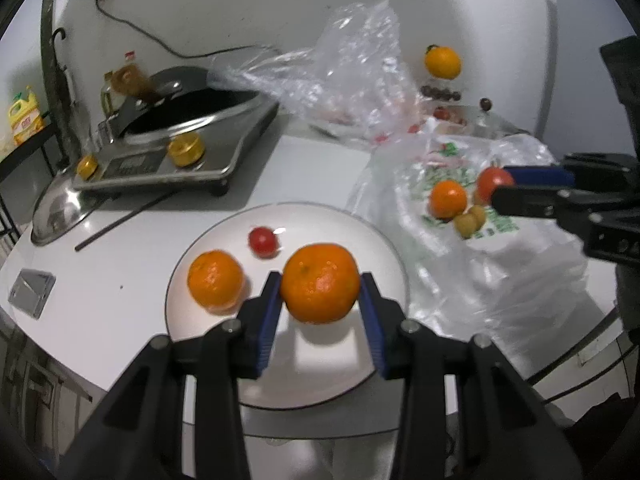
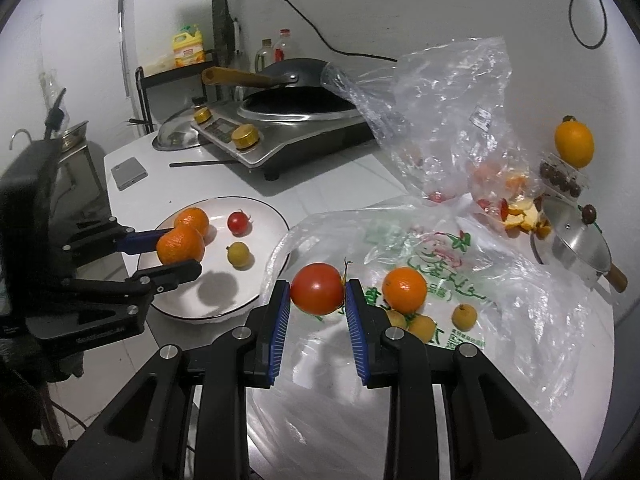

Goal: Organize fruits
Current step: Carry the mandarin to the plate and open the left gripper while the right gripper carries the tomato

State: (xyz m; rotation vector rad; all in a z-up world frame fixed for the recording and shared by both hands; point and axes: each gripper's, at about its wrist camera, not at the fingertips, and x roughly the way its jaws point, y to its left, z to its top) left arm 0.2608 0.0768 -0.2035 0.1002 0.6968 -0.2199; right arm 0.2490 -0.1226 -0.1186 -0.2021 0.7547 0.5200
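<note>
My left gripper is shut on a large tangerine and holds it just above the white plate. On that plate lie another tangerine, a small red tomato and, in the right wrist view, a small yellow fruit. My right gripper is shut on a red tomato, which hangs over the printed plastic bag to the right of the plate. An orange and several small yellow fruits rest on the bag.
Behind the plate stands an induction cooker with a wok, with a pot lid, a phone and a black stick beside it. A crumpled clear bag, fruit peels and a steel pot sit at the back right.
</note>
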